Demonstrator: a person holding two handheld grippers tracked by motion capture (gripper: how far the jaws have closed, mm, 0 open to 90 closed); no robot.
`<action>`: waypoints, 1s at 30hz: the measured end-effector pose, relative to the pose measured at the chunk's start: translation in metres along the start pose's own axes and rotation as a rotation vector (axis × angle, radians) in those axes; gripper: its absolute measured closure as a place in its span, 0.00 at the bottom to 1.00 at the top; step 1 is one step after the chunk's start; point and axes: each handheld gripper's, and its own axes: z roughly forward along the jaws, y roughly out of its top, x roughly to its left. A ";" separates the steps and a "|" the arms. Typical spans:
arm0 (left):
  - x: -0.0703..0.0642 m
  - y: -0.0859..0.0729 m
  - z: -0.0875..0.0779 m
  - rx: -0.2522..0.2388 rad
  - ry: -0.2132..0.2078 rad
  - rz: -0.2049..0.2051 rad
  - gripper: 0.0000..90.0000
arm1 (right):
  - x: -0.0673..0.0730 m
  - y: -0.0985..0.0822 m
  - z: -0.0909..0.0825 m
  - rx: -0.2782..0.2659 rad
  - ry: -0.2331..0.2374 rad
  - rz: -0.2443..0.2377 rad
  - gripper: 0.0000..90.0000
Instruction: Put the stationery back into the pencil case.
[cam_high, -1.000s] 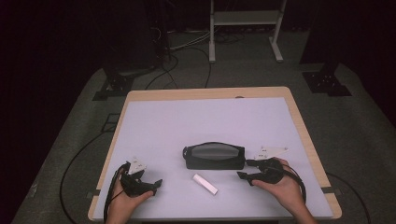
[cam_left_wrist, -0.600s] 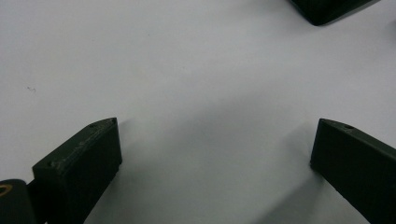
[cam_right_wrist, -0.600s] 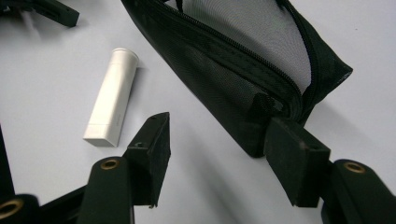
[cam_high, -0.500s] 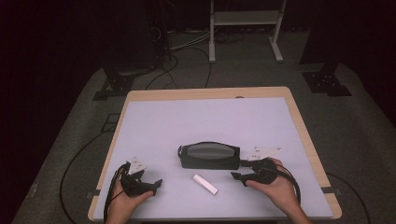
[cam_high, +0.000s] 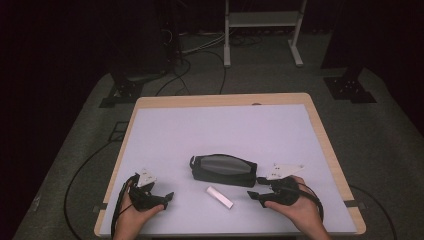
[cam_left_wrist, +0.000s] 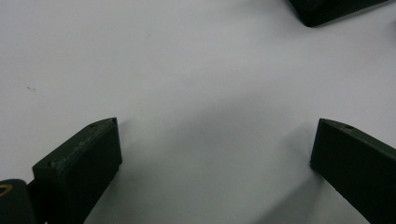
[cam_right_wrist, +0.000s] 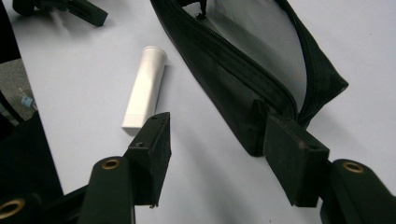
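— How does the left hand (cam_high: 131, 216) sit?

— It comes in from the near edge, wrapped around the left gripper (cam_high: 167, 196), which points toward the right hand. Its jaws stand wide apart, nothing between them.

— And the right hand (cam_high: 300, 210)?

— It cups the right gripper (cam_high: 254, 190) from behind, forearm entering at the bottom right, the tool aimed inward toward the left one. The grey plate (cam_high: 283, 171) rides on top.

— Its jaws?

— About half parted, pressing on nothing; one fingertip (cam_right_wrist: 290, 144) sits forward of the other.
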 end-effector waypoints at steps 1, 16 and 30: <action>0.000 0.000 0.000 0.001 0.000 0.000 0.01 | 0.001 -0.001 -0.002 0.001 0.001 0.005 0.45; 0.000 0.000 0.000 0.000 0.000 0.000 0.01 | 0.005 -0.003 0.017 0.017 0.035 -0.024 0.47; 0.000 0.000 0.000 -0.001 0.000 0.000 0.01 | -0.016 0.003 0.024 0.030 -0.003 -0.001 0.46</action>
